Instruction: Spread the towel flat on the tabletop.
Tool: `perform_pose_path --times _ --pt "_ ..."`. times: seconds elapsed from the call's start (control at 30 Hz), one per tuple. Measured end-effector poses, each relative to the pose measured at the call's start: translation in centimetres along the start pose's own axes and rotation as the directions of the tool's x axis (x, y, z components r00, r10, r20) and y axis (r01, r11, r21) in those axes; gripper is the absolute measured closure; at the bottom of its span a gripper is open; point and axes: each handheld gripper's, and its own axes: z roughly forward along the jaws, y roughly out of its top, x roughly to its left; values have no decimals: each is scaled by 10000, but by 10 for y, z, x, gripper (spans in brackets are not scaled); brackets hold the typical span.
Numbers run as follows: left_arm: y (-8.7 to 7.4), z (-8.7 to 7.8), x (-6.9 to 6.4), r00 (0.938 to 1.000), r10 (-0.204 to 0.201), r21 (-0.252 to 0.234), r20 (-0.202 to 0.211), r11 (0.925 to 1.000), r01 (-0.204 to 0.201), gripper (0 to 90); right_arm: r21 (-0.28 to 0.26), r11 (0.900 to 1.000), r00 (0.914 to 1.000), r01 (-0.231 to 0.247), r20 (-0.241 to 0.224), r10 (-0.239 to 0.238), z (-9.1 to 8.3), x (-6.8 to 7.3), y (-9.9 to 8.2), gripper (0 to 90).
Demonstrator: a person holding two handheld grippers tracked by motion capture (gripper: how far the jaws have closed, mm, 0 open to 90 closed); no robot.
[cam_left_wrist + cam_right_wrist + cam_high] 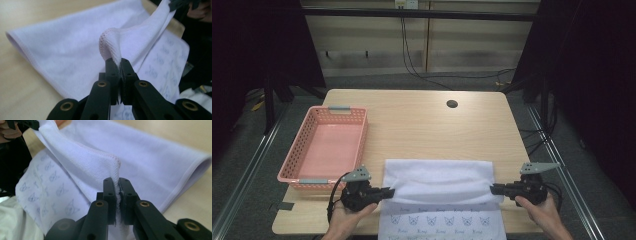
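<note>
1. Both pairs of jaws are clenched on the towel [439, 181], one at each end of its folded-over edge.
2. Seen from the left gripper view, the left gripper [120, 65] pinches a stitched corner of the towel [75, 50]; the cloth bunches into a small rounded hump just above the jaws.
3. Seen from the right gripper view, the right gripper [117, 185] bites the towel [140, 162] at its hemmed corner, with the cloth pressed flat between the two black jaws.
4. From the high view, the left gripper [387, 191] sits at the towel's left end and the right gripper [493, 189] at its right end, each pointing inward toward the towel.
5. Between the two grippers the held edge runs nearly straight across the towel.
6. The towel's far part is plain white and lies doubled over; its near part shows rows of small blue cat-face prints and reaches the table's [422, 120] near edge.
7. The towel lies on the table's near half, about midway between its sides.
8. A pink basket [292, 162] stands left of the towel, apart from it, just beyond the left gripper.
9. A dark round hole [452, 104] sits in the table top well beyond the towel.
10. A hand [346, 216] holds the left gripper below the towel's left corner, and another hand [542, 212] holds the right one below its right corner.
</note>
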Motion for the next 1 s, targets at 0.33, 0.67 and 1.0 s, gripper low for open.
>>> perform_pose_path --times 0.33,0.67,1.0 --pt "-29 20 -1 9999 -147 1296 25 9915 142 871 1772 9838 9996 -289 117 273 23 8 -25 849" --pt "-18 32 6 9974 18 1354 -717 9908 80 873 1983 9796 9981 -325 578 214 30 6 -27 854" --pt "27 72 42 9876 132 1121 -1565 9937 45 875 1474 9861 9815 -771 1850 491 41 -32 0 855"
